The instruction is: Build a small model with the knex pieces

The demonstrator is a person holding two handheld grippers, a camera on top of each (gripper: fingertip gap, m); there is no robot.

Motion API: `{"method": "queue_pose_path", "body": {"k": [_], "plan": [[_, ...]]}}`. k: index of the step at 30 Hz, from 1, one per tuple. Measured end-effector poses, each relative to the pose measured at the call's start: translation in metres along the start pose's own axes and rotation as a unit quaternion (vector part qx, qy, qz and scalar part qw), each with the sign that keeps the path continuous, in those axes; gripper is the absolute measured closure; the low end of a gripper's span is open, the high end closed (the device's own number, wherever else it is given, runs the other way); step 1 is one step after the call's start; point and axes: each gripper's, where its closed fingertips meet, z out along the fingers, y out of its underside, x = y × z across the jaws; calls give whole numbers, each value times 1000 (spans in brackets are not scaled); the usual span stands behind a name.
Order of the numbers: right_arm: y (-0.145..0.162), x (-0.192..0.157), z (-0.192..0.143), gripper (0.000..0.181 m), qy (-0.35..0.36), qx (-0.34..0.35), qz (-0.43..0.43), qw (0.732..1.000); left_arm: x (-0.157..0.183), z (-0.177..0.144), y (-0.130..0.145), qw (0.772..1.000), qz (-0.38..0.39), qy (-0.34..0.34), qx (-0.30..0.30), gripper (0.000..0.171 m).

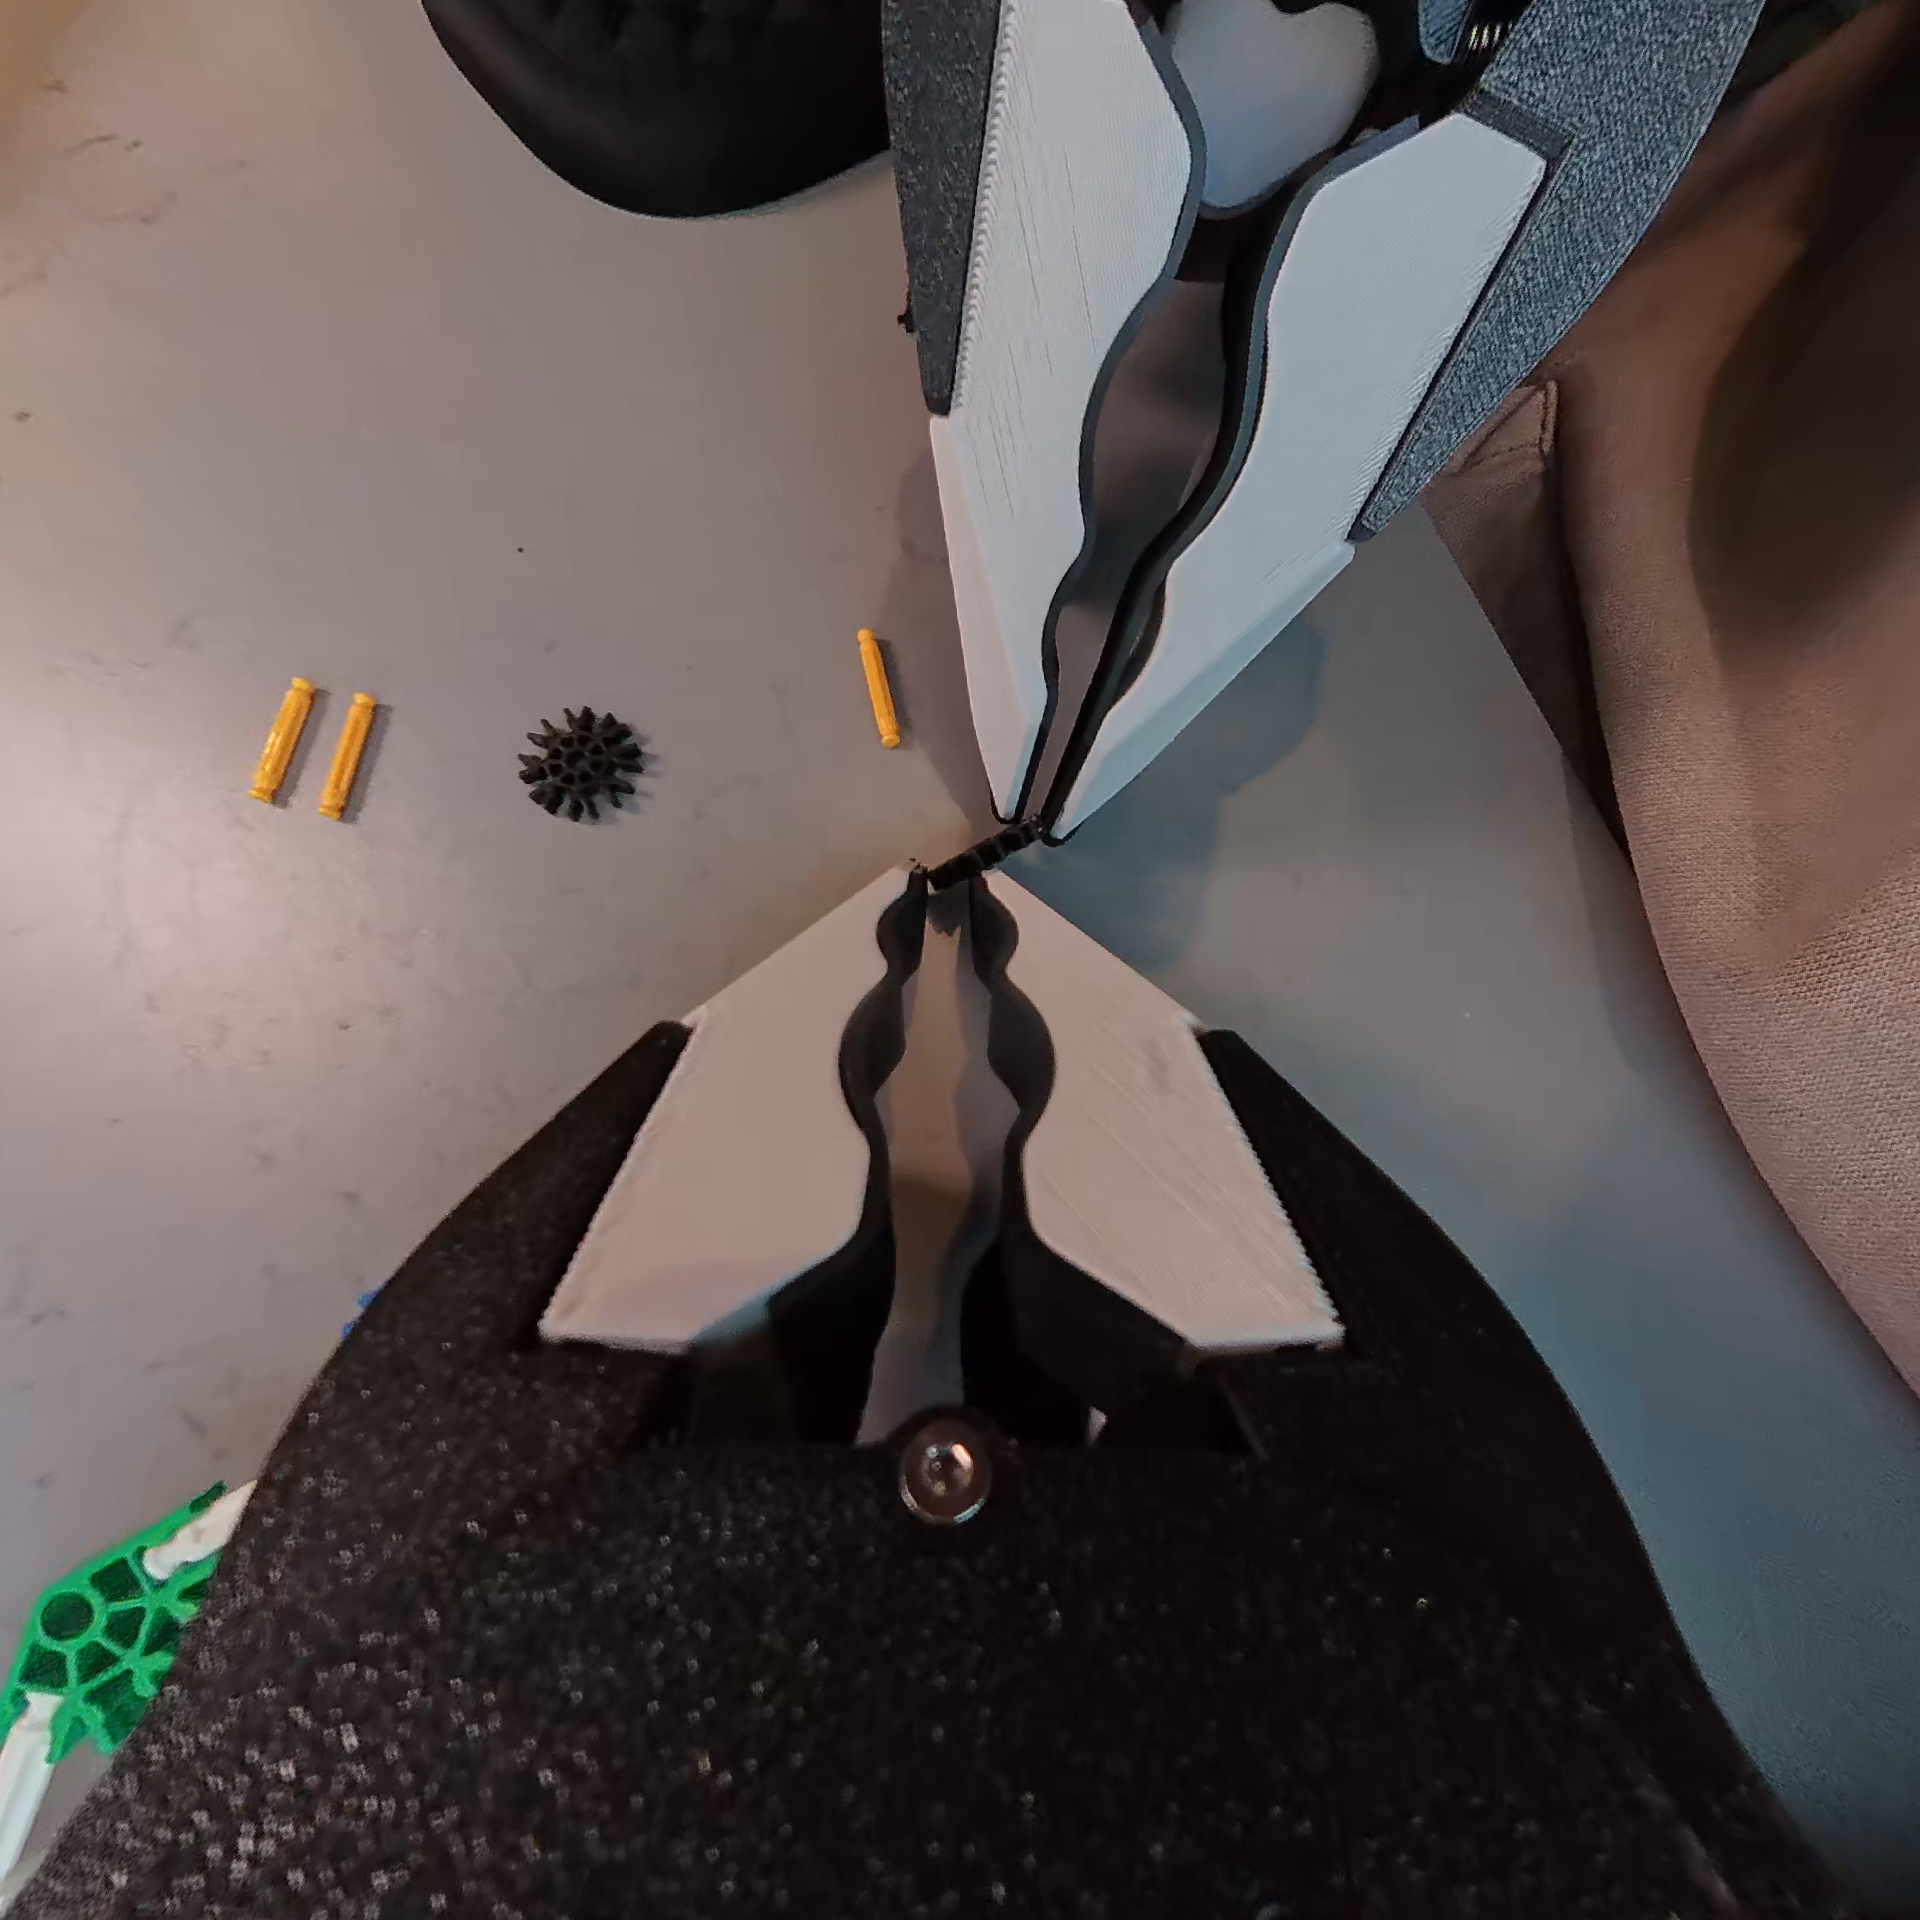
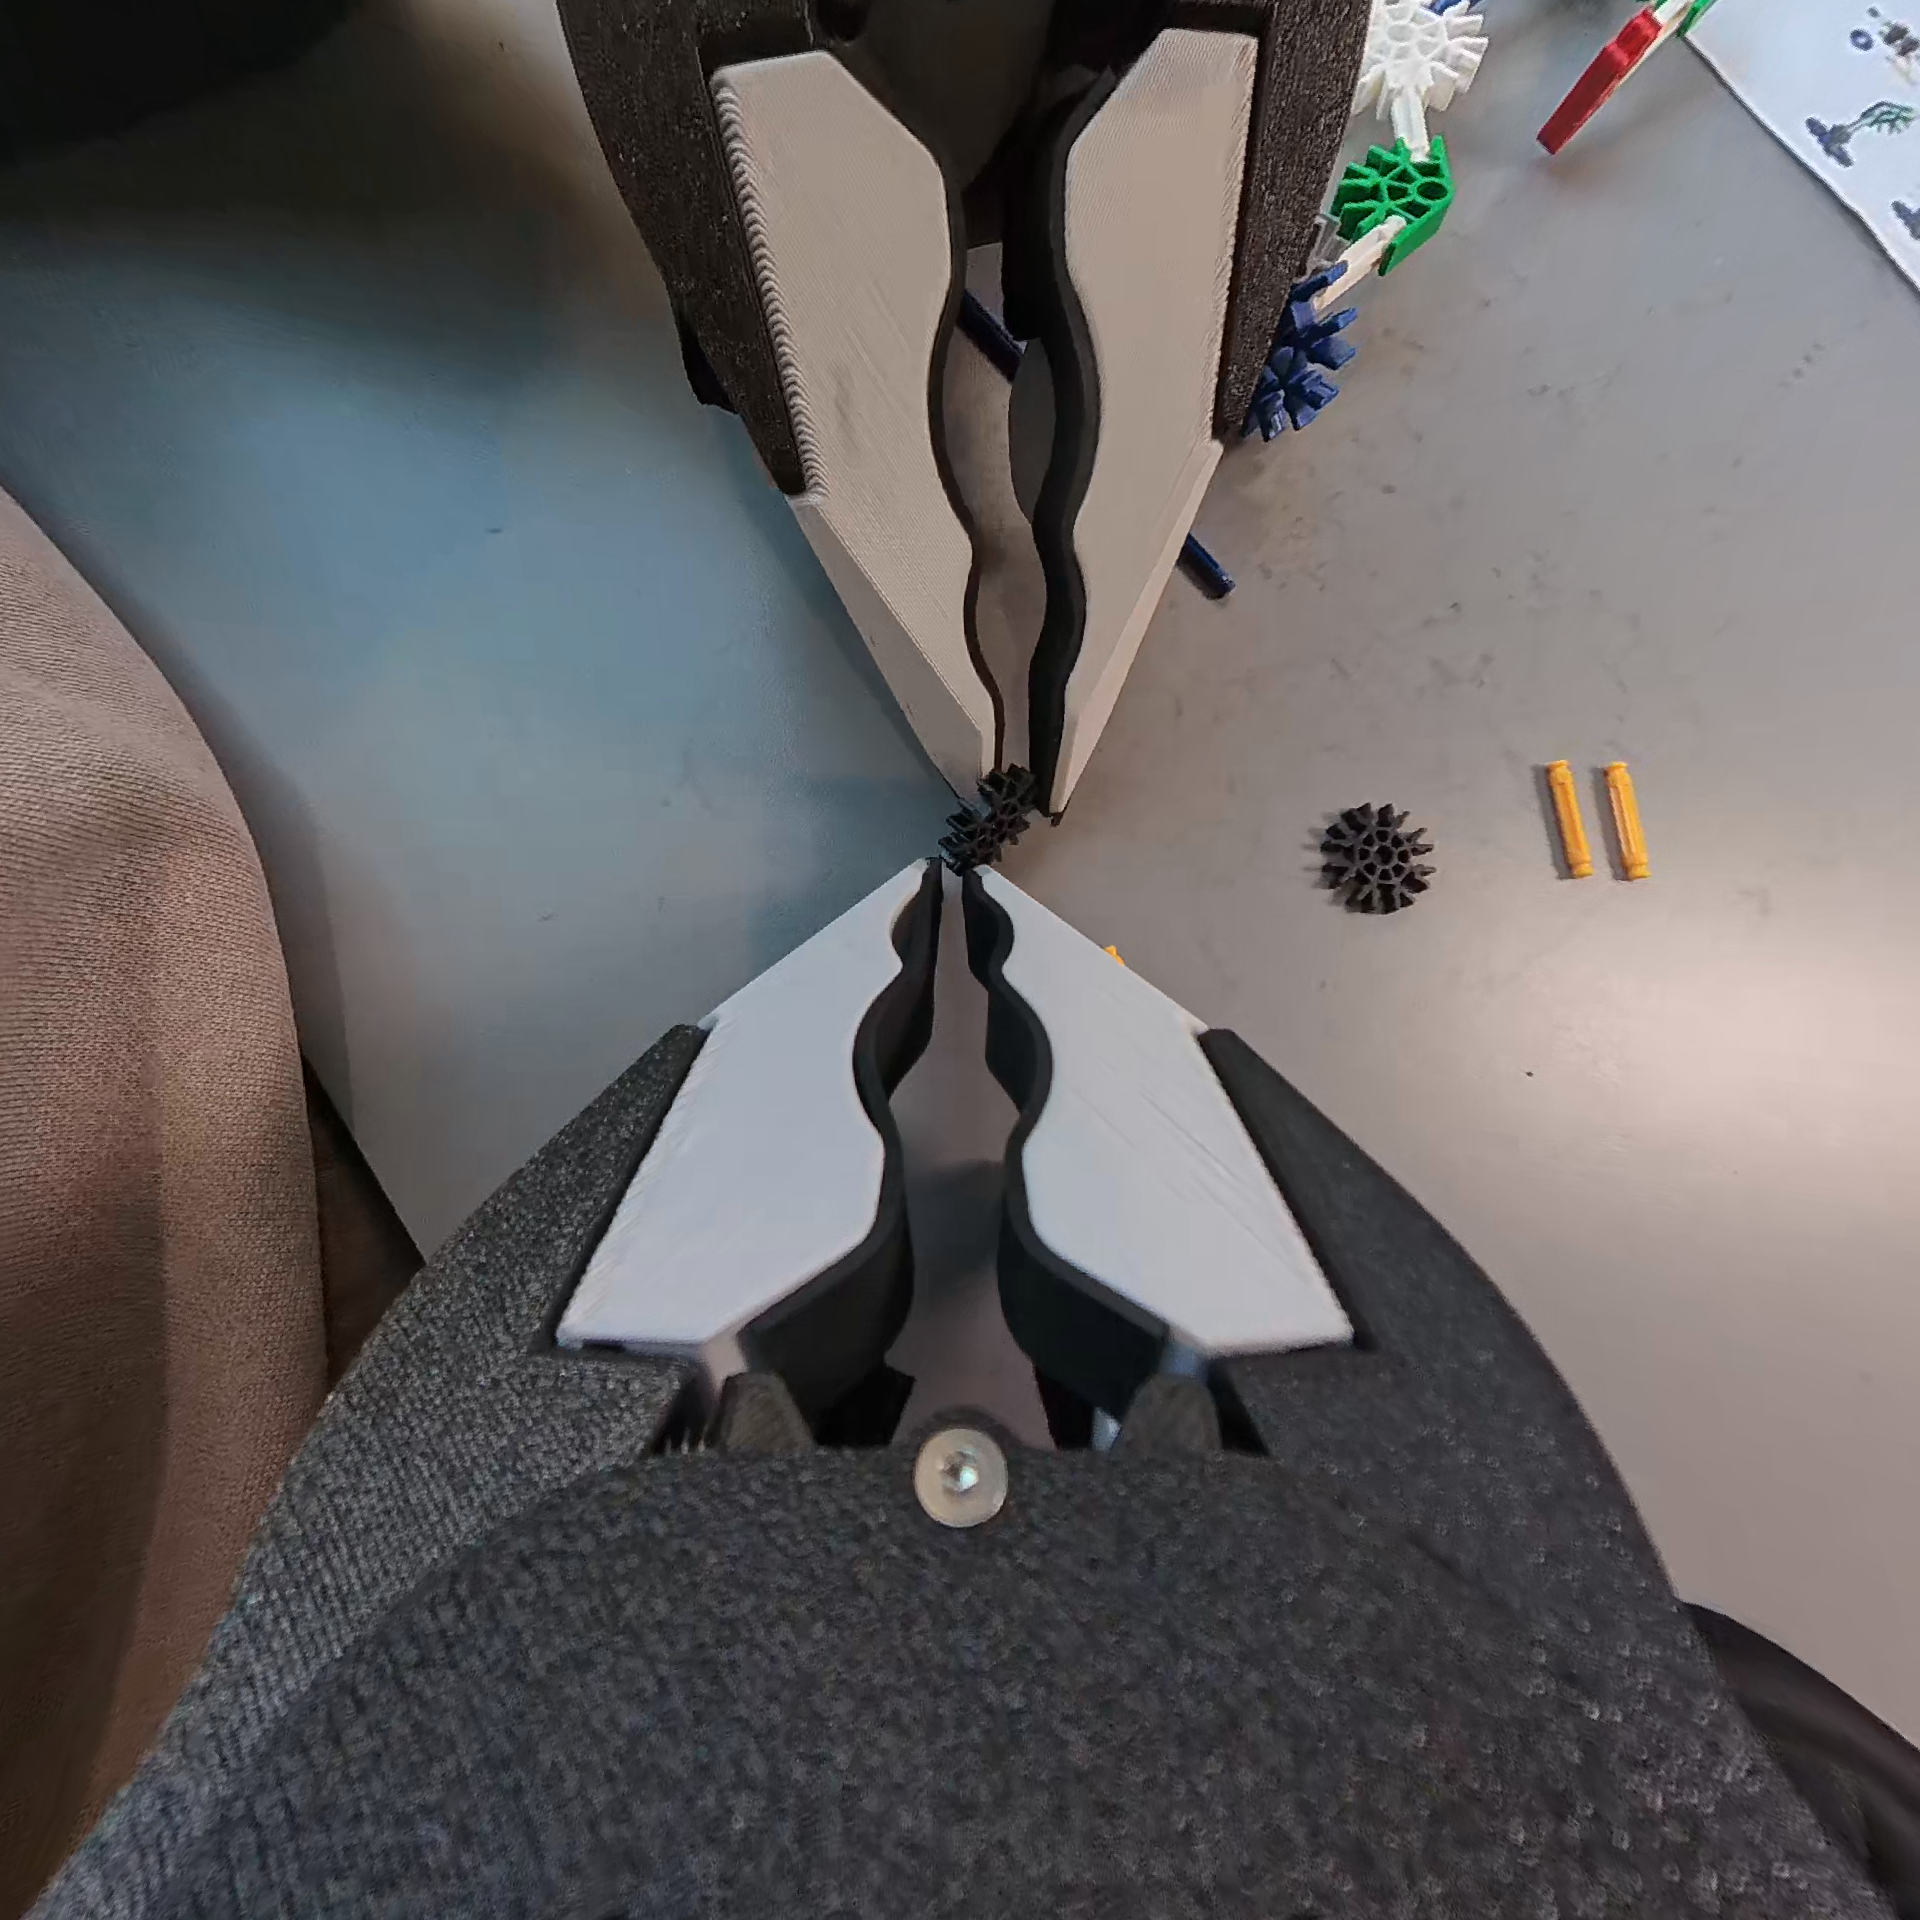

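Note:
My left gripper point(image 1: 943, 883) and my right gripper point(image 1: 1029, 826) meet tip to tip above the grey table point(image 1: 416, 468). Both are shut on a small black spoked connector point(image 1: 982, 854), one at each end. It shows edge-on in the left wrist view. In the right wrist view the connector point(image 2: 987, 821) sits between my right gripper point(image 2: 951, 875) below and my left gripper point(image 2: 1023, 795) above. Nearest on the table are a loose yellow rod point(image 1: 878, 688) and a second black spoked connector point(image 1: 580, 764).
Two yellow rods point(image 2: 1595, 821) lie side by side past the loose connector point(image 2: 1377, 857). A built model of white, green, blue and red pieces point(image 2: 1392, 197) and a printed sheet point(image 2: 1849, 125) lie farther off. Tan fabric point(image 1: 1714, 727) hangs past the table edge. A black object point(image 1: 665, 104) lies beyond. My left and right fingertips are right by each other. From either gripper's tips it is about 4 cm to the loose yellow rod point(image 1: 878, 688).

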Motion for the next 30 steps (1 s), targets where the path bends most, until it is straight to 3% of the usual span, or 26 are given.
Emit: {"method": "queue_pose_path", "body": {"k": [16,30], "plan": [[0,-1,-3,179,-36,5,41,999,0,0,-1,1000,-13,4,1,165],[1,2,-2,176,-23,-2,31,999,-2,1,-1,1000,-28,4,-1,166]]}}
